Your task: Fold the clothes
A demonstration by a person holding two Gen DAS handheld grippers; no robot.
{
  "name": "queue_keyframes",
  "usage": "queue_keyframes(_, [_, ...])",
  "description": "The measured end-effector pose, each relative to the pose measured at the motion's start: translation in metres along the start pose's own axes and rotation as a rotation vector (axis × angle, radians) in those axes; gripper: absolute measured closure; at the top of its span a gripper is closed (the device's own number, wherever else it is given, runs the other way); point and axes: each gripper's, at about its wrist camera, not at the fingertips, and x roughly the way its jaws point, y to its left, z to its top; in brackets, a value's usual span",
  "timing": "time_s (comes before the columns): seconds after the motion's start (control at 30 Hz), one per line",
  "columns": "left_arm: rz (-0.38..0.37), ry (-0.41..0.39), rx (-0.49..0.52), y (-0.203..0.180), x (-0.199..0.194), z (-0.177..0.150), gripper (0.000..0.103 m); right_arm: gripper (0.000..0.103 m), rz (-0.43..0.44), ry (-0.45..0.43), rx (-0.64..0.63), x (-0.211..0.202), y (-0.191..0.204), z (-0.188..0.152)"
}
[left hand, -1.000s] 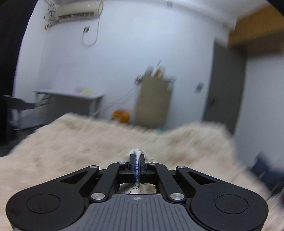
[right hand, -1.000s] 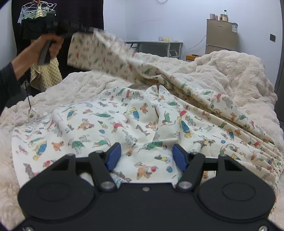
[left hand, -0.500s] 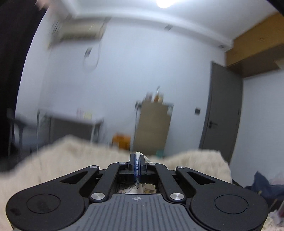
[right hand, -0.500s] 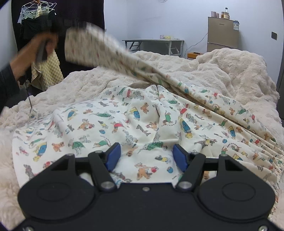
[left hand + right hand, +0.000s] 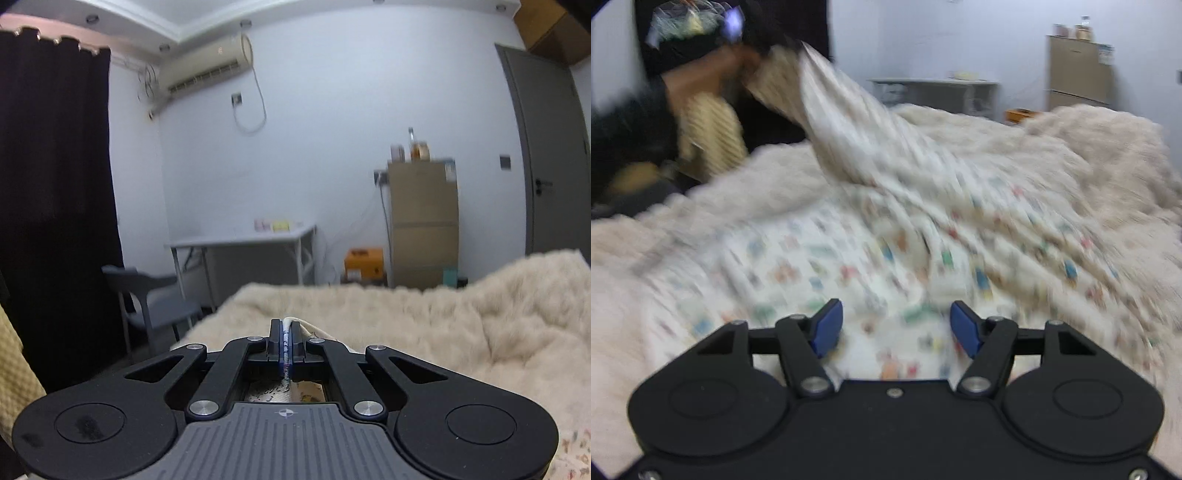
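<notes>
Right now the left gripper (image 5: 286, 345) is clamping its jaws tight on a thin edge of the printed cloth (image 5: 879, 236), with a little bunched white fabric sticking up just past the pinched pads (image 5: 281, 347) and more of it showing below them through the frame. Ahead of those jaws the fluffy cream blanket (image 5: 443, 325) is spreading away, and beyond it a white desk (image 5: 240, 243), a grey chair (image 5: 155, 291), a tan cabinet (image 5: 423, 221), an orange box (image 5: 364, 262) and a grey door (image 5: 546, 147) are standing against the wall; an air conditioner (image 5: 207, 66) is hanging high above, and a black curtain (image 5: 55, 184) is filling the side left of the jaws.

The right gripper (image 5: 897, 328) is holding its jaws wide apart, with nothing between the blue pads (image 5: 827, 328), and is hovering just above the near part of the cloth. That cloth is lying on the blanket directly ahead of the open jaws, badly blurred, its small coloured figures smeared. Far ahead and up to the left of them, one corner of the cloth is being lifted by the person's hand (image 5: 713, 74), so the fabric is sloping down from there to the blanket.
</notes>
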Motion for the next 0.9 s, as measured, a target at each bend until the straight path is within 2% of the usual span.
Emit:
queue_keyframes(0.03, [-0.001, 0.015, -0.003, 0.001, 0.006, -0.009, 0.103, 0.032, 0.027, -0.023, 0.011, -0.006, -0.011, 0.015])
queue_keyframes(0.1, [-0.003, 0.048, -0.014, 0.007, 0.019, -0.021, 0.103, 0.028, 0.014, -0.066, 0.024, -0.002, -0.046, 0.054])
queue_keyframes(0.13, [-0.003, 0.055, -0.018, 0.012, 0.022, -0.024, 0.103, 0.028, 0.002, -0.065, 0.025, 0.006, -0.056, 0.062])
queue_keyframes(0.23, [-0.009, 0.075, -0.033, 0.022, 0.031, -0.032, 0.103, 0.029, -0.083, -0.003, -0.011, 0.054, -0.100, 0.098])
queue_keyframes(0.27, [-0.014, 0.082, -0.029, 0.023, 0.035, -0.034, 0.103, 0.030, -0.114, 0.036, -0.035, 0.083, -0.116, 0.108])
queue_keyframes(0.37, [-0.031, 0.099, -0.025, 0.025, 0.044, -0.041, 0.103, 0.034, -0.104, 0.116, 0.002, 0.143, -0.146, 0.115])
queue_keyframes(0.47, [-0.050, 0.112, -0.032, 0.027, 0.054, -0.047, 0.103, 0.038, -0.073, 0.170, 0.036, 0.186, -0.162, 0.110])
queue_keyframes(0.5, [-0.056, 0.119, -0.030, 0.026, 0.058, -0.049, 0.103, 0.046, -0.062, 0.170, 0.050, 0.187, -0.164, 0.111])
queue_keyframes(0.57, [-0.066, 0.133, -0.021, 0.026, 0.064, -0.054, 0.103, 0.072, -0.039, 0.171, 0.078, 0.188, -0.168, 0.112])
queue_keyframes(0.6, [-0.071, 0.140, -0.017, 0.025, 0.068, -0.057, 0.103, 0.096, -0.028, 0.171, 0.093, 0.188, -0.170, 0.113])
queue_keyframes(0.63, [-0.075, 0.143, -0.015, 0.026, 0.069, -0.058, 0.103, 0.102, -0.016, 0.171, 0.107, 0.189, -0.172, 0.113])
queue_keyframes(0.67, [-0.080, 0.148, -0.015, 0.027, 0.072, -0.060, 0.103, 0.103, -0.007, 0.169, 0.121, 0.189, -0.175, 0.114])
queue_keyframes(0.73, [-0.071, 0.157, -0.011, 0.024, 0.079, -0.064, 0.103, 0.103, -0.097, 0.051, 0.154, 0.171, -0.186, 0.125])
queue_keyframes(0.77, [-0.061, 0.161, -0.012, 0.022, 0.082, -0.065, 0.103, 0.103, -0.240, -0.057, 0.189, 0.154, -0.198, 0.137])
queue_keyframes(0.8, [-0.051, 0.166, -0.013, 0.019, 0.085, -0.067, 0.103, 0.103, -0.303, -0.100, 0.224, 0.144, -0.204, 0.141])
queue_keyframes(0.83, [-0.047, 0.173, -0.018, 0.016, 0.089, -0.068, 0.103, 0.103, -0.327, -0.126, 0.269, 0.137, -0.211, 0.146])
queue_keyframes(0.9, [-0.048, 0.187, -0.027, 0.008, 0.095, -0.070, 0.103, 0.100, -0.226, -0.084, 0.314, 0.137, -0.216, 0.147])
